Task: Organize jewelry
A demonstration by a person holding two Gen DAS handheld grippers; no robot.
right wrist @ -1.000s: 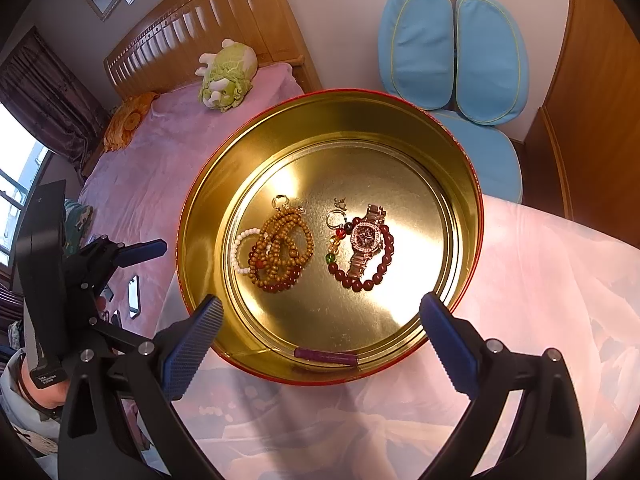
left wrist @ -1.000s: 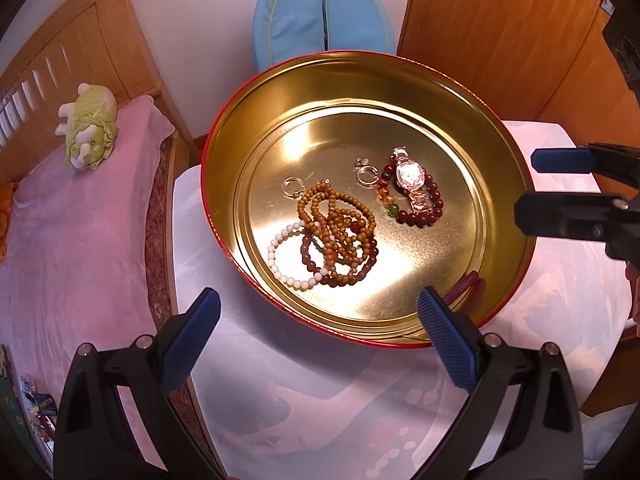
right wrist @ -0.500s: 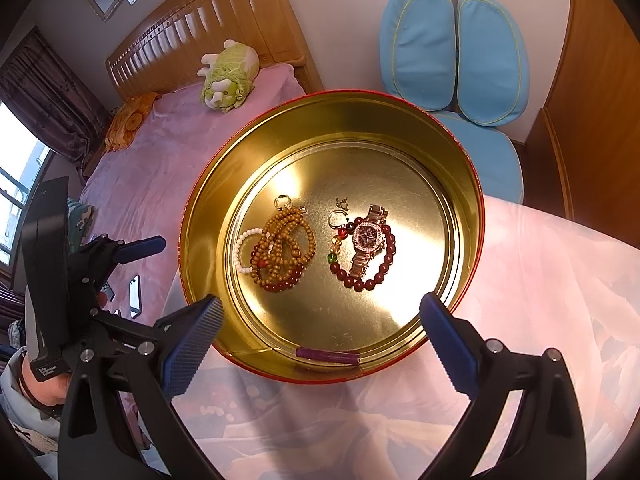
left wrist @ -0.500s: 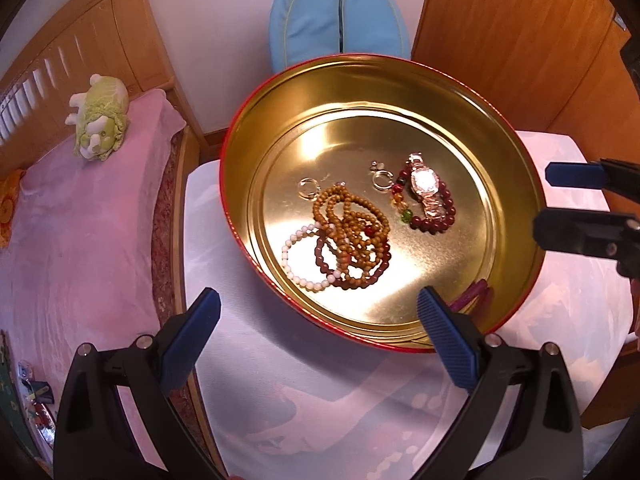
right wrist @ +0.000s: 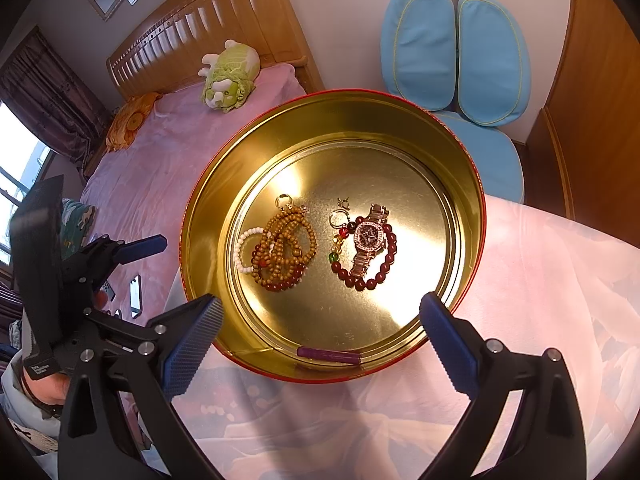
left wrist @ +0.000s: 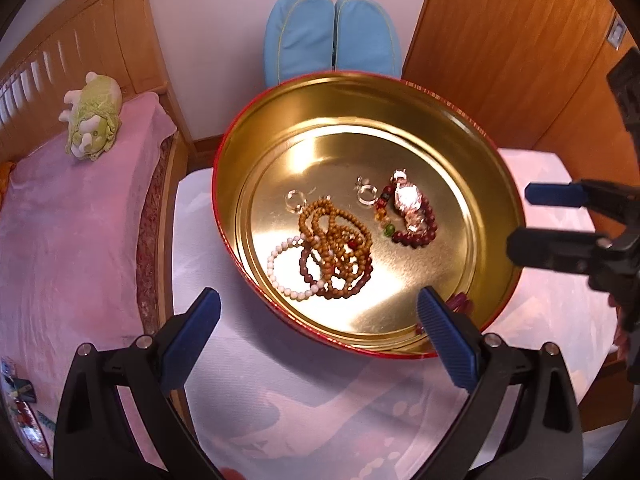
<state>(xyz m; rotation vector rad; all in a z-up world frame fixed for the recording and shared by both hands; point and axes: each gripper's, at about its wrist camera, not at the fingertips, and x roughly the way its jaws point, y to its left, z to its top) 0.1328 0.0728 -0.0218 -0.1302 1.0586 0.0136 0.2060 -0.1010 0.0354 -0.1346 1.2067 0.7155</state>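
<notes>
On the cloth-covered table (right wrist: 540,300), a round gold tin (right wrist: 208,216) holds all the jewelry in view, with both grippers spread wide and holding nothing.

Inside the tin lie 2 clusters: a tangle of tan wooden beads (right wrist: 286,246), a white bead bracelet (right wrist: 243,249) and a dark red strand, with a small ring (right wrist: 283,201) at its top; just beside it, a jewelled watch (right wrist: 368,238) lying across a dark red bracelet (right wrist: 374,264), with a second ring (right wrist: 339,218) touching. A purple stick (right wrist: 329,356) rests against the near wall. The left gripper (left wrist: 320,336) and right gripper (right wrist: 322,332) hover at the near rim. This fits either jewelry gathered in and done, or a heap awaiting sorting, so no step can be settled; any pick from the tangle would need a fine pinch on 1 strand.
</notes>
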